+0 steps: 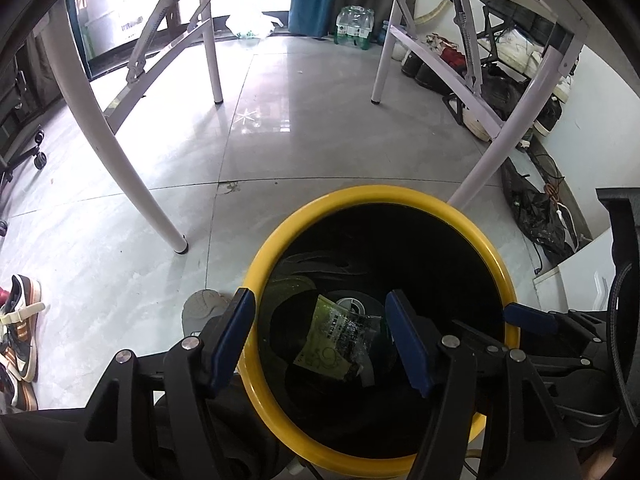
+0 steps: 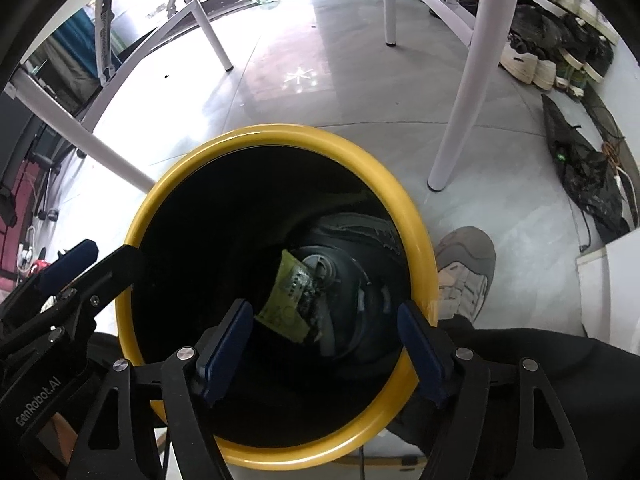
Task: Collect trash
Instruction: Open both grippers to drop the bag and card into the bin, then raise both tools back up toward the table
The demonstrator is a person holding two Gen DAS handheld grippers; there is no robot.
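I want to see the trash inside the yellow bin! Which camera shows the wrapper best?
The left wrist view: the yellow-green wrapper looks bigger and its print shows. In the right wrist view it is smaller and darker.

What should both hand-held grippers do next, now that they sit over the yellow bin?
Probably lift both clear. The left hand-held gripper and right hand-held gripper stand open and empty above the yellow bin, and the yellow-green wrapper already lies at its bottom.
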